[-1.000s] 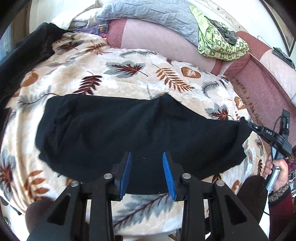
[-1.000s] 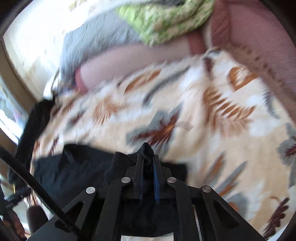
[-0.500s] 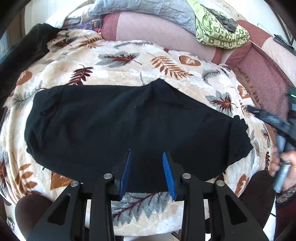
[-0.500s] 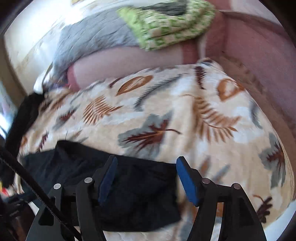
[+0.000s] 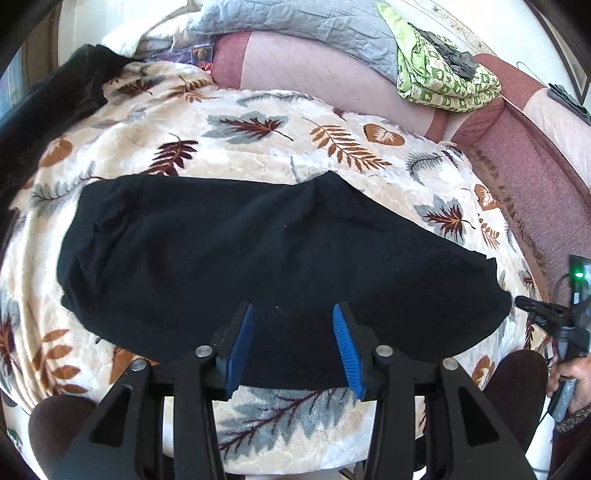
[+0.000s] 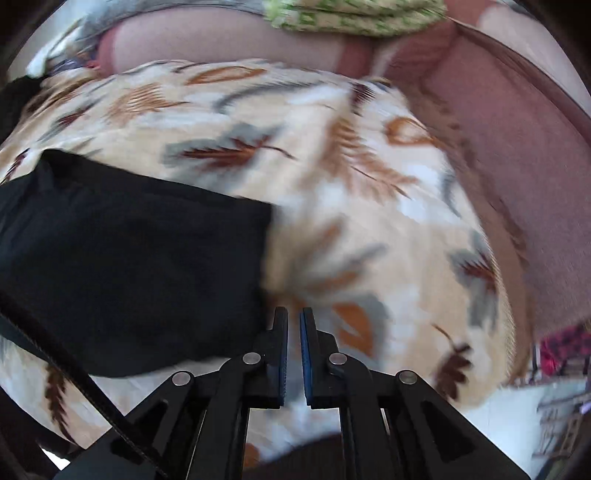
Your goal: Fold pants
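Item: black pants (image 5: 266, 266), flat across the leaf-print blanket (image 5: 258, 147), near edge between the left gripper (image 5: 293, 347) fingers, which are parting with the pads clear of the cloth. Right gripper (image 6: 293, 358): fingers nearly together on nothing, just right of the pants' right end. Hazard: a pinch there could catch blanket pile and drag the cloth askew.

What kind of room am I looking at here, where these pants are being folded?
Probably a living room at home: the black pants lie on a leaf-print blanket spread over a pink cushioned sofa, with a grey quilted cover and a folded green cloth on its back.
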